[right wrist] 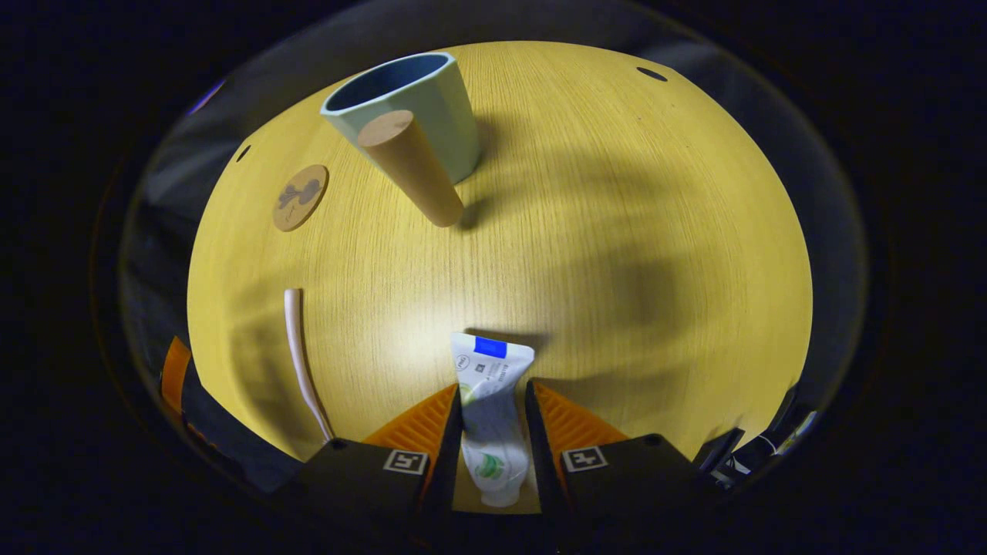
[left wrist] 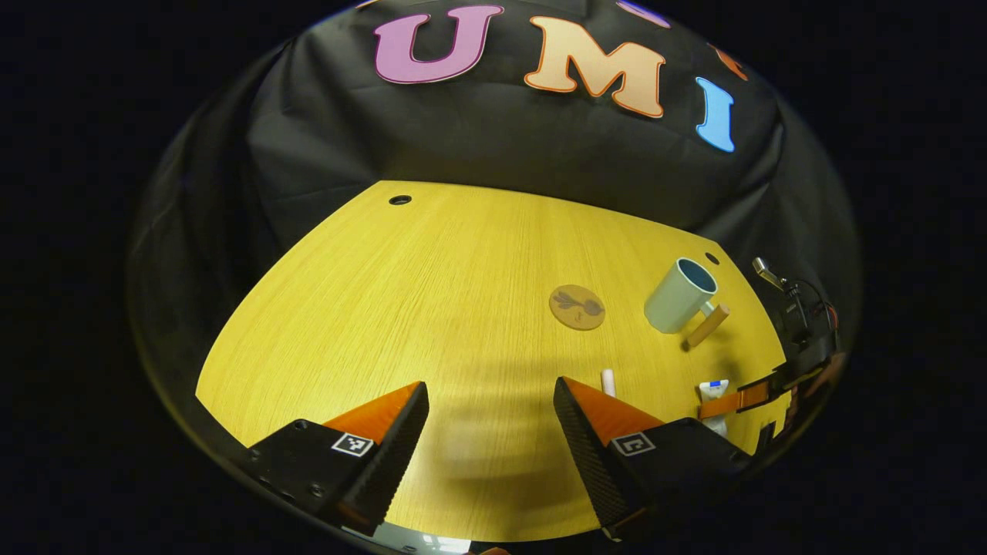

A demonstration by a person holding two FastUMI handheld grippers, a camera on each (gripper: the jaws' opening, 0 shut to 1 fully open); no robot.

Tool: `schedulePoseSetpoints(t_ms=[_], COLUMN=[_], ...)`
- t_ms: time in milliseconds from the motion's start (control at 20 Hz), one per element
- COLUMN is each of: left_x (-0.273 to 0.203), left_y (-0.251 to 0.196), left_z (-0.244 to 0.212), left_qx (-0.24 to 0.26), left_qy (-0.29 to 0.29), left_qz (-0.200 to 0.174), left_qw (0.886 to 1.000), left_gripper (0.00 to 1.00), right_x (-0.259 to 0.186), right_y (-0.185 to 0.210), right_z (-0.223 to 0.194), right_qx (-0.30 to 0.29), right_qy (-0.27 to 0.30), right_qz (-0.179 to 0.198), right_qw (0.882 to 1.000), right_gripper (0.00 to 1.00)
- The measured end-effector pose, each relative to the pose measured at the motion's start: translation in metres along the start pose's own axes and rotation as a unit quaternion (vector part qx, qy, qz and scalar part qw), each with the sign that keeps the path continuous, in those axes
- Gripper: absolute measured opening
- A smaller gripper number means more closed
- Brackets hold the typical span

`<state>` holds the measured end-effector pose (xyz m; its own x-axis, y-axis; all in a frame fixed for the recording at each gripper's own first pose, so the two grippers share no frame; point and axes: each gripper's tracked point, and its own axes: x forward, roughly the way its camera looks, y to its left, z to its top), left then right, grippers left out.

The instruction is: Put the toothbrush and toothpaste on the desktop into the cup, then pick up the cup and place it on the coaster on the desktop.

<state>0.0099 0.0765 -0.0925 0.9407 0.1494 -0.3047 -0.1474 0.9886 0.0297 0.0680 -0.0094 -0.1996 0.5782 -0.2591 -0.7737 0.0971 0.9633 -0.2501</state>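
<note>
toothpaste [right wrist: 491,408] pinched between right gripper [right wrist: 493,420] fingers, on desktop [right wrist: 617,231]

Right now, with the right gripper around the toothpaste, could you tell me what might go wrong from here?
1. The right gripper holds the toothpaste along its soft body, so the tube may squash or slip as it lifts.
2. The cup has a wooden handle jutting toward the gripper; a low approach could knock it and shift the cup.
3. The toothbrush lies close to the left gripper, whose open fingers could nudge it.
</note>
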Motion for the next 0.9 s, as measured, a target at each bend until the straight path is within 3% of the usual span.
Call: schedulePoseSetpoints(t_ms=[150,450,600,900], left_x=[0.000,0.001,0.003,0.011], left_y=[-0.001,-0.010,-0.022,-0.055], left_z=[-0.002,-0.009,-0.011,-0.026], left_qx=[-0.009,-0.018,-0.017,-0.009], left_qy=[0.003,0.012,0.022,0.092], left_qz=[0.004,0.001,-0.005,-0.014], left_qw=[1.000,1.000,1.000,0.996], left_gripper=[0.95,0.95,0.95,0.95], right_x=[-0.001,-0.002,-0.003,-0.005], right_y=[-0.003,-0.003,0.002,0.002], right_z=[0.001,0.001,0.000,-0.001], right_qx=[-0.001,-0.020,-0.043,-0.023], right_qy=[0.006,0.007,-0.013,-0.054], right_qz=[-0.004,0.014,0.041,0.082], right_qw=[1.000,1.000,0.998,0.995], right_gripper=[0.27,0.19,0.16,0.15])
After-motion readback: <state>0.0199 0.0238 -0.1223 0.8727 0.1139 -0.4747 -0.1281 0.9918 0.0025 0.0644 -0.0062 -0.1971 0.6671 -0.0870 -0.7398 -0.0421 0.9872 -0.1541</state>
